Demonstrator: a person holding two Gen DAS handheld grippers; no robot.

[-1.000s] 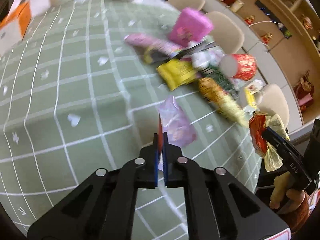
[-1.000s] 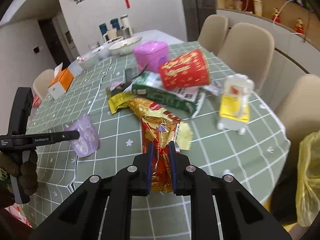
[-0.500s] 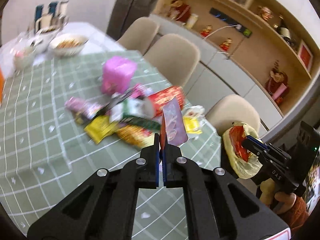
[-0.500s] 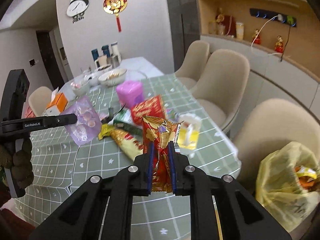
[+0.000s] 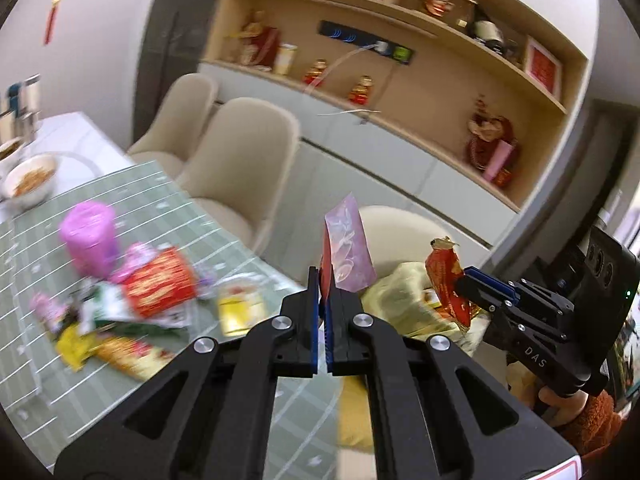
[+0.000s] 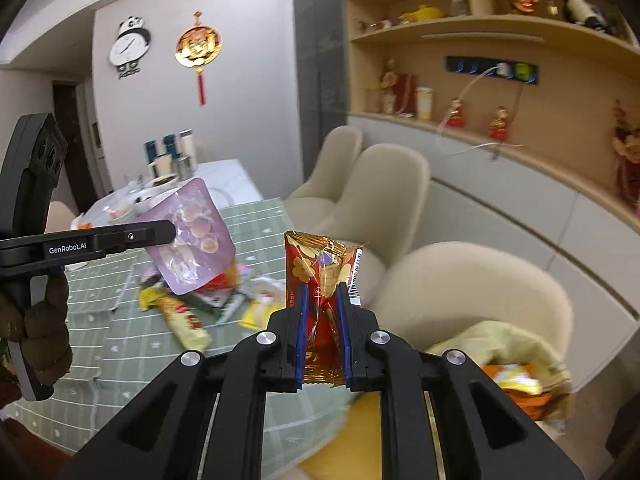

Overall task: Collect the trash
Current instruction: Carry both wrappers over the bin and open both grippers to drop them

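Above the tabletop's (image 5: 132, 184) near edge, the left tool (image 5: 322, 280) is clenched on a lilac pouch (image 5: 350, 248), which stands up from its fingers clear of the cloth. Seen from the right wrist, that same pouch (image 6: 190, 236) hangs at the tip of the left tool (image 6: 170, 232), tilted, over the litter pile. The right tool (image 6: 321, 300) is clenched on a red-and-gold wrapper (image 6: 320, 272), pinched at its lower half with the top flaring above the fingers. From the left wrist, the wrapper (image 5: 446, 280) and right tool (image 5: 466, 280) sit just beside the mouth of a yellow bag (image 5: 400, 300), which hangs off the tabletop's edge in front of a beige chair (image 5: 404, 228). The bag (image 6: 512, 352) already holds orange and yellow packets. On the green checked cloth lie a red cup (image 5: 160, 284) on its side, a pink canister (image 5: 90, 236) upright behind it, a yellow packet (image 5: 240, 312) and more wrappers, blurred. A bowl (image 5: 30, 180) stands at the far end.
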